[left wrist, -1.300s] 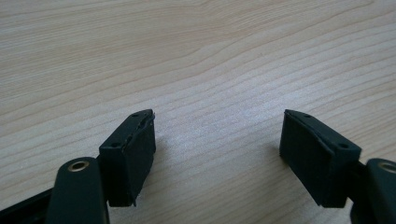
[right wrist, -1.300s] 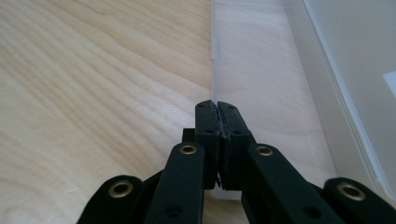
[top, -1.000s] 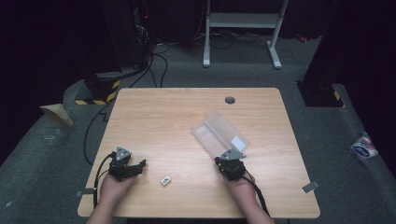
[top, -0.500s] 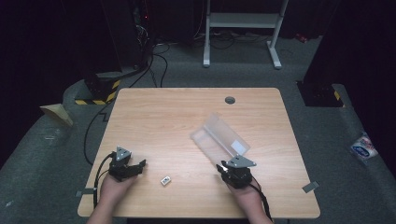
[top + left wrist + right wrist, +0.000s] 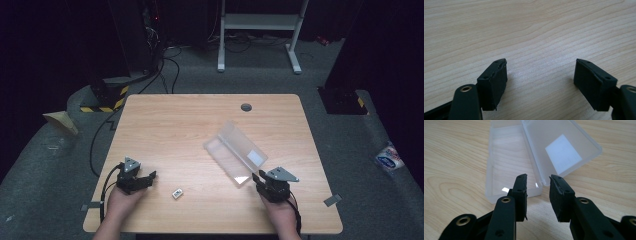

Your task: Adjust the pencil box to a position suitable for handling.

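Clear plastic box point(image 5: 235, 152), lid open, is seen lying long-axis near-right to far-left, just beyond the half-open, empty right gripper point(image 5: 537, 195); the left gripper point(image 5: 540, 80), wide open and empty, is well apart.

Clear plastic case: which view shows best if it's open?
Right gripper view: the clear case lies open and close up, lid folded back, white label on it. The high view shows it small and far. The left gripper view faces bare table.

Pale matt wood-grain table point(image 5: 175, 125); translucent glossy plastic box point(image 5: 524, 157); matt black tongs.
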Motion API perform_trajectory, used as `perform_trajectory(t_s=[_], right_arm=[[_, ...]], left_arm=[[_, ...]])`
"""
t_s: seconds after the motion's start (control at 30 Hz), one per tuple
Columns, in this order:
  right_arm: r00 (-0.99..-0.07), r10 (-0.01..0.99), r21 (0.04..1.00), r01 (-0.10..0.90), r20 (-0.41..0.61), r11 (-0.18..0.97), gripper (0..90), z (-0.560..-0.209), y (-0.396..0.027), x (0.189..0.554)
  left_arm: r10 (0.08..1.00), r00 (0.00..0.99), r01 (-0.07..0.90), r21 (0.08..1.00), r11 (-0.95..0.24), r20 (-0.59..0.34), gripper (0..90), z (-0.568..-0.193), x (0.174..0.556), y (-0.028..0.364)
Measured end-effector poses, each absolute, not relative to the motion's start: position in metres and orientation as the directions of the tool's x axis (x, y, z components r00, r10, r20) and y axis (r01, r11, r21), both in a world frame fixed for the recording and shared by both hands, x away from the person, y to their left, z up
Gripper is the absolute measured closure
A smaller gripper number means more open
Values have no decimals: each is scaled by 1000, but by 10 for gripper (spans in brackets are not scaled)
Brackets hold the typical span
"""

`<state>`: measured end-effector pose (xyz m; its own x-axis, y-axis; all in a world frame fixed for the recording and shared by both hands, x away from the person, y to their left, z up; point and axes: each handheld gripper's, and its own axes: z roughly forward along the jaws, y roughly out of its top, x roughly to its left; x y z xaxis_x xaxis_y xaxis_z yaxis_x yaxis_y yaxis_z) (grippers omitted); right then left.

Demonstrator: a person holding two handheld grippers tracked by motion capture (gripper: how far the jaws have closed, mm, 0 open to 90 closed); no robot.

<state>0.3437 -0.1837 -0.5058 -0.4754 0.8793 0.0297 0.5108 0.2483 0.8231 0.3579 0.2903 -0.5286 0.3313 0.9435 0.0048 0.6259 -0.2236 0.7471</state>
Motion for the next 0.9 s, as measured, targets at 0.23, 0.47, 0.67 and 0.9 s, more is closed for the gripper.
perform_trajectory(t_s=[0.23,0.47,0.67,0.9], right_arm=[[-458,888,814,530,38,238,635,-511,-181,351],[-447,894,813,532,32,237,604,-513,-177,361],[-419,907,807,547,36,221,576,-515,-180,373],[-395,918,806,557,45,201,567,-517,-186,389]], left_arm=[[943,333,625,748,-223,3,269,-529,358,290],[943,332,625,748,-223,3,270,-529,358,290],[943,332,626,748,-223,3,269,-529,358,290],[943,332,625,748,-223,3,270,-529,358,290]])
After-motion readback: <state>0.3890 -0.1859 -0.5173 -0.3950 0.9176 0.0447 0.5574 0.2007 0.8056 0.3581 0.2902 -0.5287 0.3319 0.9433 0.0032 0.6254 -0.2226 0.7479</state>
